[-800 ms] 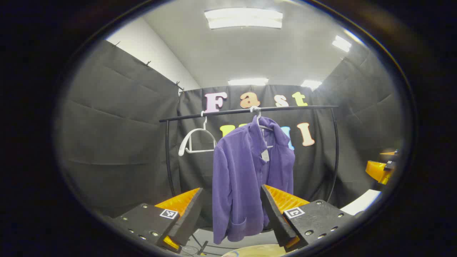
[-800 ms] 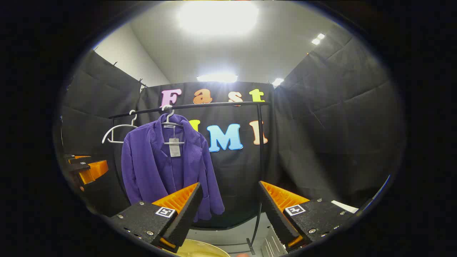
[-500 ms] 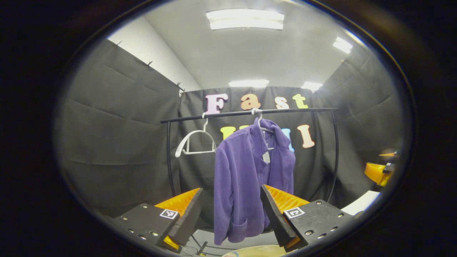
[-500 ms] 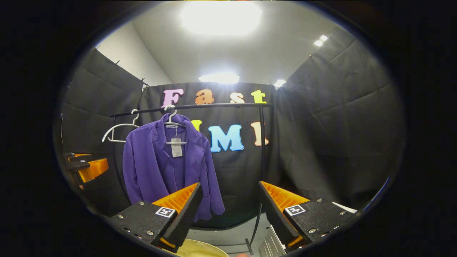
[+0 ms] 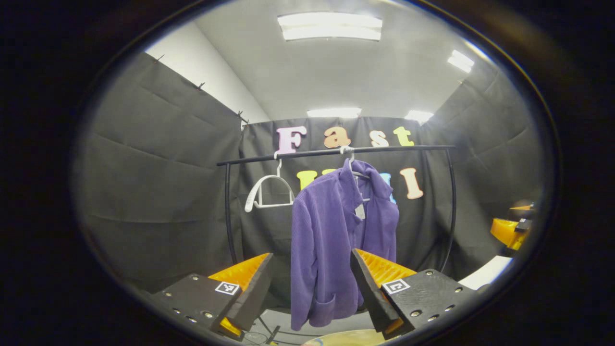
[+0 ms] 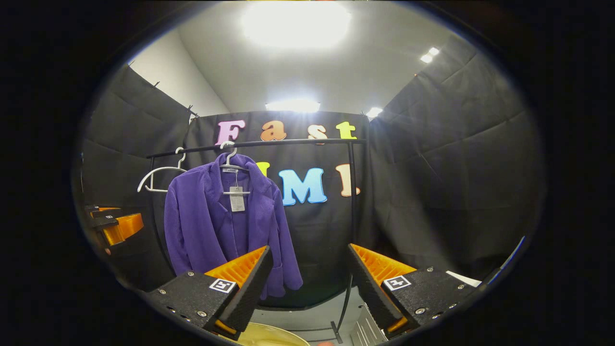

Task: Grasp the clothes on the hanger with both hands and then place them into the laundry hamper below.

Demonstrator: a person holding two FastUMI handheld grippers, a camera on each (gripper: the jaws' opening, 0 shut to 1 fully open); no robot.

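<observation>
A purple jacket (image 5: 331, 240) (image 6: 216, 226) hangs on a white hanger (image 6: 229, 163) from a black clothes rail (image 5: 336, 152) (image 6: 259, 143). In the left gripper view my left gripper (image 5: 311, 281) is open and empty, and the jacket hangs well beyond its fingers. My right gripper (image 6: 310, 276) is open and empty too, with the jacket off to its left. The left gripper (image 6: 113, 226) also shows at the left edge of the right gripper view. The right gripper (image 5: 511, 226) shows at the right edge of the left gripper view. A pale hamper rim (image 6: 269, 336) (image 5: 346, 339) peeks below.
An empty white hanger (image 5: 269, 192) (image 6: 158, 178) hangs on the rail left of the jacket. The rail's black uprights (image 5: 227, 216) (image 6: 353, 206) stand at each end. Black cloth walls close in all round. A pale surface (image 5: 485, 271) lies at the right.
In the left gripper view the jacket and rail have drifted slightly right and down. The right gripper view is nearly unchanged. Both grippers stay open.
</observation>
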